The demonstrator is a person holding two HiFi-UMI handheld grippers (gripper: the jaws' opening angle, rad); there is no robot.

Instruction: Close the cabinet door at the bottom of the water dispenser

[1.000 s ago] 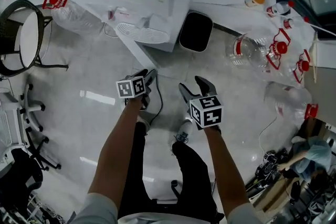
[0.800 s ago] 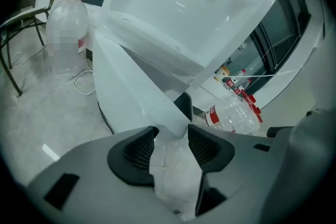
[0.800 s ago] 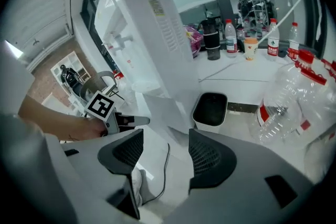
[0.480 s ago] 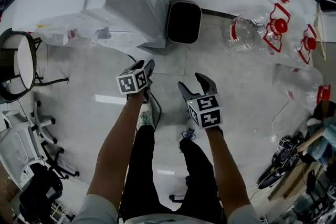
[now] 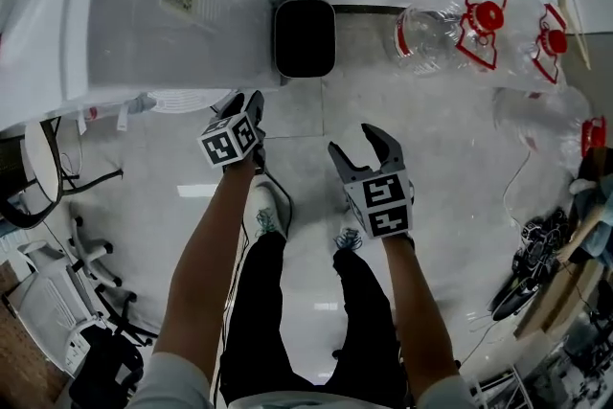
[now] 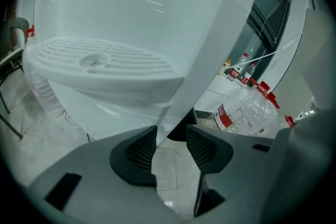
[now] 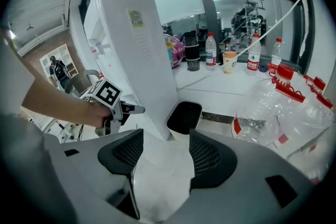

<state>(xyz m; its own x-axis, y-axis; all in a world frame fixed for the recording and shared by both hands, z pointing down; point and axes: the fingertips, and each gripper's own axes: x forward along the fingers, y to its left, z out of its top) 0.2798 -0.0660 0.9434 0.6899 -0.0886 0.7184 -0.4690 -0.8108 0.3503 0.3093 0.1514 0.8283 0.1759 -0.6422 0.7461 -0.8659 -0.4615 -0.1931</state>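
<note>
The white water dispenser (image 5: 144,5) fills the head view's top left, its ribbed drip tray (image 5: 182,101) beside my left gripper (image 5: 251,102). In the left gripper view the drip tray (image 6: 100,60) lies left, and a white panel edge (image 6: 210,60) slants down to just beyond the gap of the left gripper (image 6: 170,134). I cannot tell whether that panel is the cabinet door. The left jaws have just been closing slightly but stand open, pressing on nothing. My right gripper (image 5: 356,144) hangs open over bare floor, the right gripper (image 7: 165,136) facing the dispenser (image 7: 142,55) and the left gripper (image 7: 123,108).
A black bin (image 5: 305,36) stands against the dispenser's right side. Several empty large water bottles (image 5: 450,29) lie on the floor to the right. Small bottles and cups (image 7: 210,52) stand on a white ledge behind. A chair (image 5: 38,172) is at left. My legs are below.
Both grippers have moved forward to the dispenser, which now looms much larger at top left. The left gripper has come up to its front corner by the drip tray.
</note>
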